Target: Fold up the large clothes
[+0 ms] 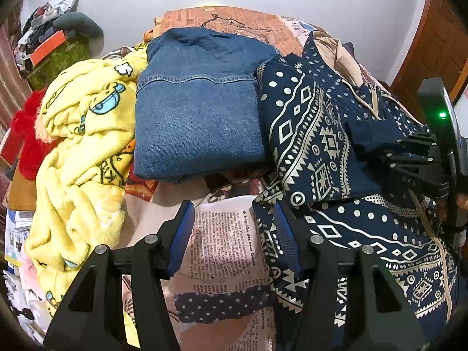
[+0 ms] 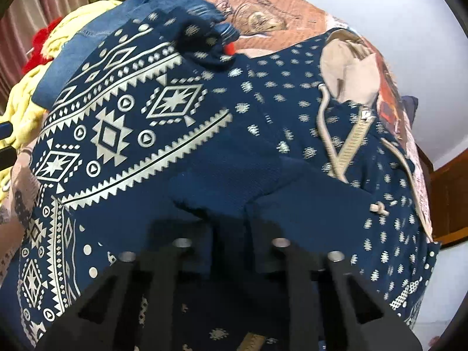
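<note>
Navy cloth is pinched in the right claw (image 2: 231, 219), a plain fold of the hoodie (image 2: 175, 122) on the bed (image 1: 222, 20). Left claw (image 1: 231, 234) hangs agape at the hem, gripping nothing. Best carry that fold across flat, zip (image 2: 351, 140) tucked inside, clear of the jeans (image 1: 199, 117).

Bright, even indoor light — fisheye-warped edges, right wrist view motion-blurred.

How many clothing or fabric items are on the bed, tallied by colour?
Navy patterned hoodie: 1
Blue denim garment, folded: 1
Yellow cartoon fleece: 1
Red fuzzy item: 1
Total: 4
</note>
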Tool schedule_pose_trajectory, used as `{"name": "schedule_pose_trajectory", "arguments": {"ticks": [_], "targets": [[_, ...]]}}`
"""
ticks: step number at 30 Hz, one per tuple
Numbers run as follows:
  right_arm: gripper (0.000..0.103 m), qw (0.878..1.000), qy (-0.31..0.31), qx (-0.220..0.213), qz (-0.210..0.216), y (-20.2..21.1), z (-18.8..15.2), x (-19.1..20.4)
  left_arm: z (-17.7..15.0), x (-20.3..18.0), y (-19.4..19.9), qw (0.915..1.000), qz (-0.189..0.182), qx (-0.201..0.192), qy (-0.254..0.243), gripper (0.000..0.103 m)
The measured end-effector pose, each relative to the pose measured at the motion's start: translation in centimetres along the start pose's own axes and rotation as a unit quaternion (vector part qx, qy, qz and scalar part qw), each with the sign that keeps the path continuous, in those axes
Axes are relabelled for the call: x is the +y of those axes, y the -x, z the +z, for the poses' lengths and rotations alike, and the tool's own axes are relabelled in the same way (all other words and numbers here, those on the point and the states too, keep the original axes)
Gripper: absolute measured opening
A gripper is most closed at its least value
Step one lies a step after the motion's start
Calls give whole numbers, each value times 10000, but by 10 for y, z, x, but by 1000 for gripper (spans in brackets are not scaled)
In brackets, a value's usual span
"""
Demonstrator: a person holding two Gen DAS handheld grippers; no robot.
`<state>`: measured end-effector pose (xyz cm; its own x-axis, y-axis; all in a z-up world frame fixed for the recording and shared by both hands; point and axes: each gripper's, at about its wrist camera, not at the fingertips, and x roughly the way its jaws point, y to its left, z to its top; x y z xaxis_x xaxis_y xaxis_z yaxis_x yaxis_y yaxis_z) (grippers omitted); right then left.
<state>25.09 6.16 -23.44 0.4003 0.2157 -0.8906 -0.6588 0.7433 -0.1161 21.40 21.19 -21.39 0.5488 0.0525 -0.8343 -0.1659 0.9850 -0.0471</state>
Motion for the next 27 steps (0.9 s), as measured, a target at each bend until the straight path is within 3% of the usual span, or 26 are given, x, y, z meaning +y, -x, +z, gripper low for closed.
{"name": "schedule_pose_trajectory", "arguments": {"ticks": [3, 10, 15, 22, 27], "targets": [[11, 9994, -147, -266, 182, 15, 0, -12, 6, -7, 2, 10000, -27, -55, -56, 55], [11, 9931, -555, -1025, 94, 77, 4, -55, 25, -40, -5, 9995, -88, -119, -279, 55], [10, 9843, -1047, -1412, 148, 116, -17, -96, 36, -59, -21, 9996, -151, -12, -249, 55], [9, 9719, -1797, -1513, 130, 125, -59, -144, 35, -76, -49, 9992, 124, 218, -326, 55], [9, 9657, -2265, -1251, 203, 107, -97, -169, 29, -72, -65, 9985, 236, 422, -255, 55]]}}
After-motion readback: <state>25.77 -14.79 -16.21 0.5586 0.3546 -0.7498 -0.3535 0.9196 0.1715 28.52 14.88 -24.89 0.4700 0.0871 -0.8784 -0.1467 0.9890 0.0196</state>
